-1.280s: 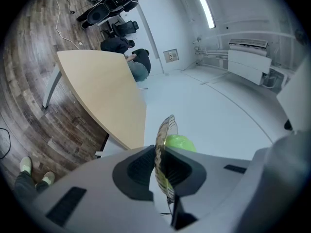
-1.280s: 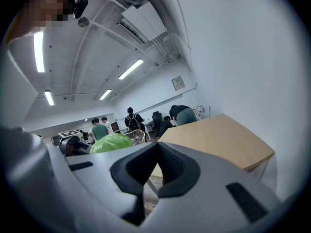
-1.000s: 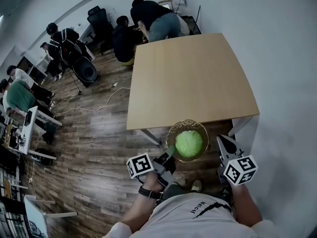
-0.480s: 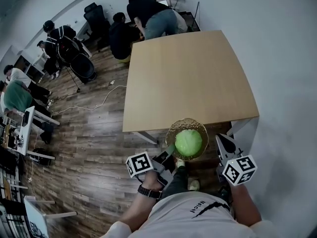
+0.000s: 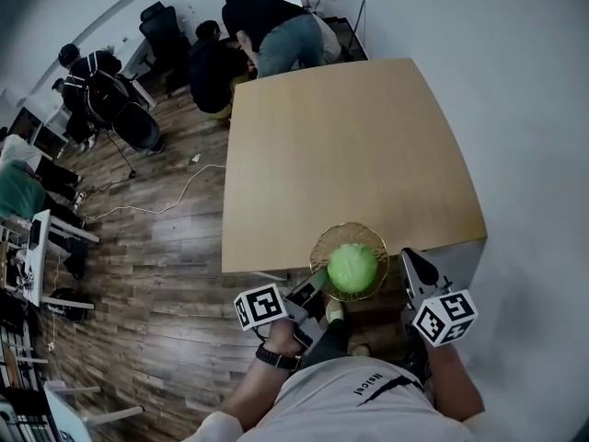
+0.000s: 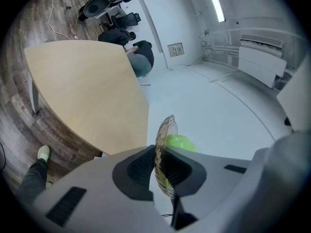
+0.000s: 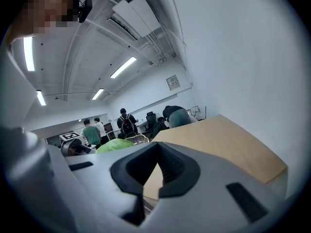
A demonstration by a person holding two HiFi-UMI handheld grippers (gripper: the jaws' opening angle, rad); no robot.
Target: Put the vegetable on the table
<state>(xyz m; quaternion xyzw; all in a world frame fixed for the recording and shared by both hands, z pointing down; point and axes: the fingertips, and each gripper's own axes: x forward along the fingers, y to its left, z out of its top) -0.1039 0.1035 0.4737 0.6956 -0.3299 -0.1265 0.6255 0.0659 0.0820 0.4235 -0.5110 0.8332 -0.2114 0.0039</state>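
A green cabbage [image 5: 352, 267] lies in a clear amber-tinted glass bowl [image 5: 319, 245], which hangs in the air over the near edge of the light wooden table [image 5: 350, 155]. My left gripper [image 5: 313, 293] is shut on the bowl's near-left rim. In the left gripper view the bowl rim [image 6: 167, 127] stands edge-on between the jaws of the left gripper [image 6: 158, 154], with the cabbage [image 6: 179, 142] behind it. My right gripper [image 5: 408, 263] hovers just right of the bowl, shut and empty. In the right gripper view the right gripper [image 7: 156, 147] points over the table [image 7: 218, 140], with the cabbage [image 7: 114, 146] to its left.
A white wall [image 5: 515, 109] runs along the table's right side. Several people [image 5: 267, 30] stand or sit at the table's far corner, with chairs [image 5: 120, 109] and a cable [image 5: 166, 201] on the wood floor to the left. My own legs and shoe [image 5: 336, 325] are below the bowl.
The bowl with the cabbage and both grippers have come closer to the table; the bowl now overlaps its near edge. The grip on the rim is the same.
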